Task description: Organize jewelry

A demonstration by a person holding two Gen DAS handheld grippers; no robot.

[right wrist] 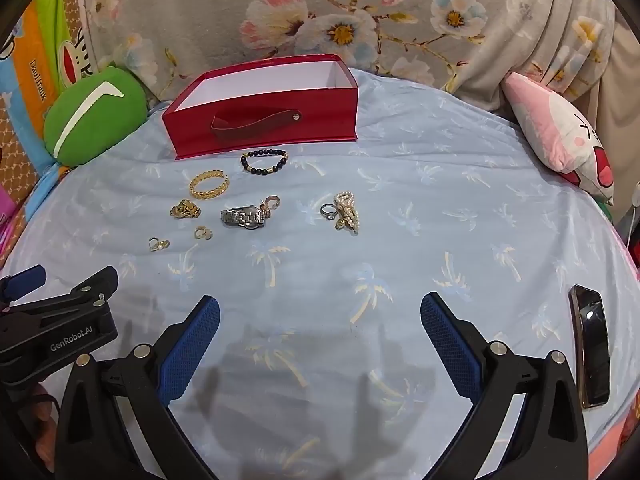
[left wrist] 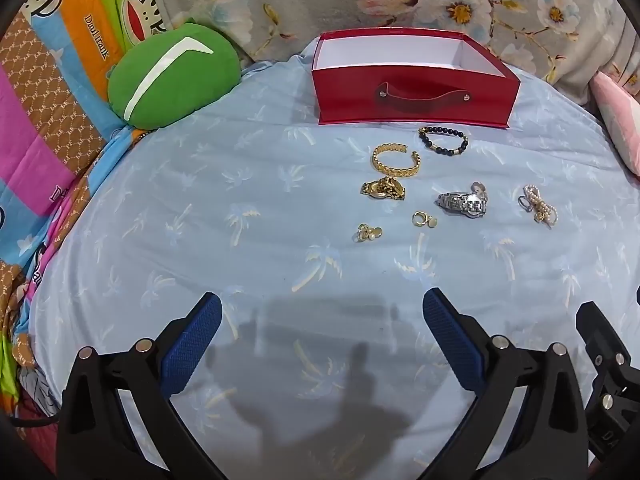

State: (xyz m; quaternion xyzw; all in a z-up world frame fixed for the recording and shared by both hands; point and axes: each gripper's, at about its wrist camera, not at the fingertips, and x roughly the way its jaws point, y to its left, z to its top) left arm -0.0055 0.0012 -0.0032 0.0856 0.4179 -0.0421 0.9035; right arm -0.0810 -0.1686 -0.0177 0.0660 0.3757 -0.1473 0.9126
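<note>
Looks like nothing's sorted yet: both the left gripper (left wrist: 322,306) and right gripper (right wrist: 320,310) hover with fingers spread wide and empty, the open red cardboard box (left wrist: 412,98) is empty, and the jewelry, like the gold chain-link cuff bracelet (left wrist: 396,159), sits on the bed just in front of that box, so next up is probably reaching in to pinch one piece.

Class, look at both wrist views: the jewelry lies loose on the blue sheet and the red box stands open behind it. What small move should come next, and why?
Probably: move the left gripper forward toward the near gold earrings. Both grippers hold nothing, jaws wide open, short of the jewelry. The red box shows no jewelry inside, so every piece is yet to be moved.
</note>
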